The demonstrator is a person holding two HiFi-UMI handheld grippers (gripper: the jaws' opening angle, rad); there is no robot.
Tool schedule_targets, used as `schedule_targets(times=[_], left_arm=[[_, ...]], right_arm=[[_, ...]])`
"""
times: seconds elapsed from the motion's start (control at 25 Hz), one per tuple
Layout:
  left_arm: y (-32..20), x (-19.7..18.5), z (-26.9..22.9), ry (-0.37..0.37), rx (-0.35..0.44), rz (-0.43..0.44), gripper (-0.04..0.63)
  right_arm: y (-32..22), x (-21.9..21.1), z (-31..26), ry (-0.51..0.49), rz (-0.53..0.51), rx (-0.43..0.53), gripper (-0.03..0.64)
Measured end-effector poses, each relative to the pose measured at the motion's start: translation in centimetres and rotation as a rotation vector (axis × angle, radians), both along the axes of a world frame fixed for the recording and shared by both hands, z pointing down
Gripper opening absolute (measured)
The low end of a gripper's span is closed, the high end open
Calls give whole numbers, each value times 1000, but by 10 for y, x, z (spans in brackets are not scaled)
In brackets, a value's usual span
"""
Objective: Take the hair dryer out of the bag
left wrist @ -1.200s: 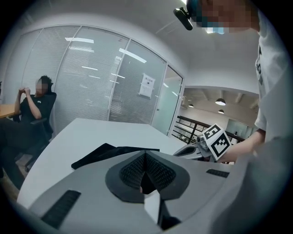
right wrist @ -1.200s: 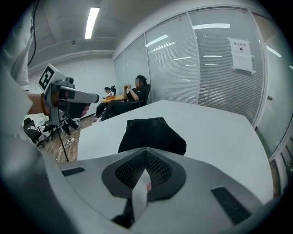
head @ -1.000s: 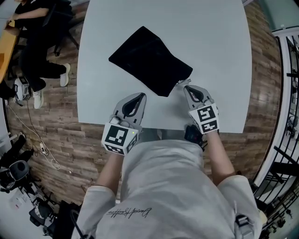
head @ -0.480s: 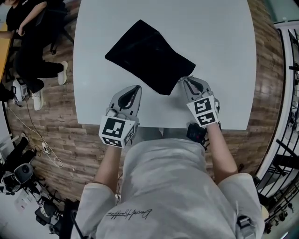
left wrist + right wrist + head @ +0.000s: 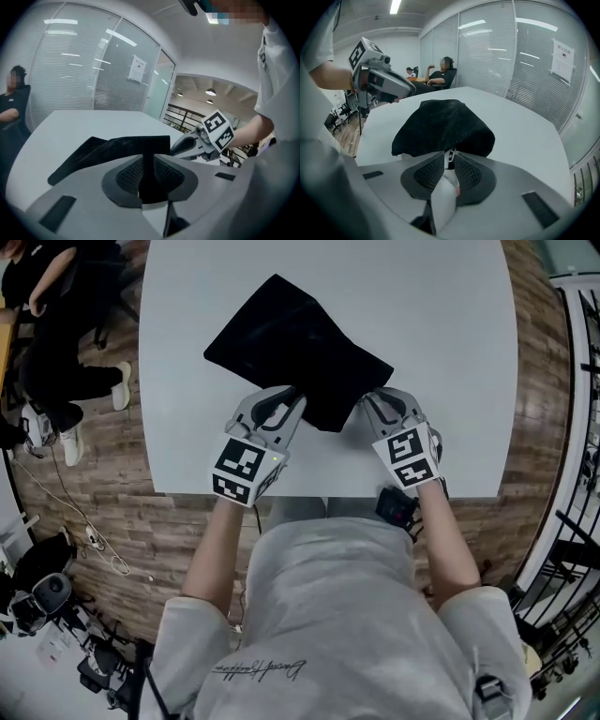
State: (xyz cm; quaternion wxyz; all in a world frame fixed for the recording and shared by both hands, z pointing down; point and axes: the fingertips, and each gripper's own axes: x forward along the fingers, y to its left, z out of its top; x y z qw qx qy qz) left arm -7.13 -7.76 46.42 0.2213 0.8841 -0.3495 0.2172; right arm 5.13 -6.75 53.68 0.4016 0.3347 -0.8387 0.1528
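A black fabric bag lies flat on the white table, and no hair dryer shows outside it. My left gripper is at the bag's near edge. Its jaws are opening, and in the left gripper view the dark cloth fills the narrow gap between them. My right gripper is at the bag's near right corner with its jaws opening too. In the right gripper view a small white piece sits between the tips, just below the bag.
A person sits on a chair beyond the table's left side, over the wooden floor. Cables and gear lie on the floor at the lower left. A metal railing runs along the right.
My left gripper moved forward from the table's near edge to the bag's near edge. Both grippers' jaws have parted a little. The right gripper edged slightly closer to the bag's corner.
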Motion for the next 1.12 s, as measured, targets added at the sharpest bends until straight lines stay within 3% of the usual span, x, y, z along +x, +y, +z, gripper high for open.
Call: schedule_targets(times=[0.2, 0.4, 0.6, 0.84, 1.12], left_arm=[[14, 40, 17, -33, -26, 149, 85], [16, 54, 28, -60, -39, 184, 95], [13, 62, 36, -71, -50, 220, 134], [27, 82, 46, -142, -44, 361, 206], [29, 90, 45, -146, -50, 370, 209]], right_arm=[[-2, -17, -10, -50, -4, -12, 87], [-5, -21, -16, -103, 17, -9, 36], [-3, -31, -31, -174, -2, 2, 29], [0, -36, -52, -246, -16, 25, 28], [2, -42, -68, -287, -38, 31, 26]])
